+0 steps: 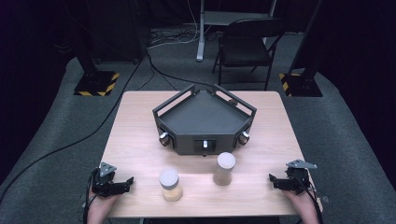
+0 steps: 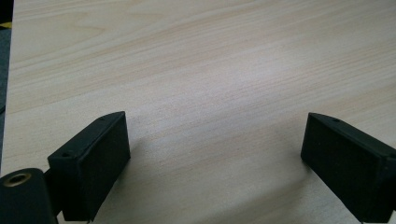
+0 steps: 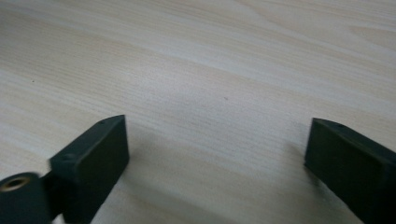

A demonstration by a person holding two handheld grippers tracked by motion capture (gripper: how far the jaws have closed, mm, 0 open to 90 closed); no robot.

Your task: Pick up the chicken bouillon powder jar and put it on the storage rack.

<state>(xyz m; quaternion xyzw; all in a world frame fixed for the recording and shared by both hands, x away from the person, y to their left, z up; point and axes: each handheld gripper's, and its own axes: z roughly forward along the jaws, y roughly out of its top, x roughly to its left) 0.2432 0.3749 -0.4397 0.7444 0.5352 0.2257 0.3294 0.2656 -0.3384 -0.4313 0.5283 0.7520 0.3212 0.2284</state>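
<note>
Dim surroundings in high view, wooden table (image 1: 140, 140) lit evenly from overhead, faint sheen near its centre, short soft shadows beside both jars, low resolution throughout, bright washed-out wood grain in gripper views, slight motion blur in right gripper view, soft shadows under jaws

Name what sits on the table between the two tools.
In the high view, two lidded jars stand between the left tool and right tool: a short jar and a taller jar, on otherwise bare wood.
</note>
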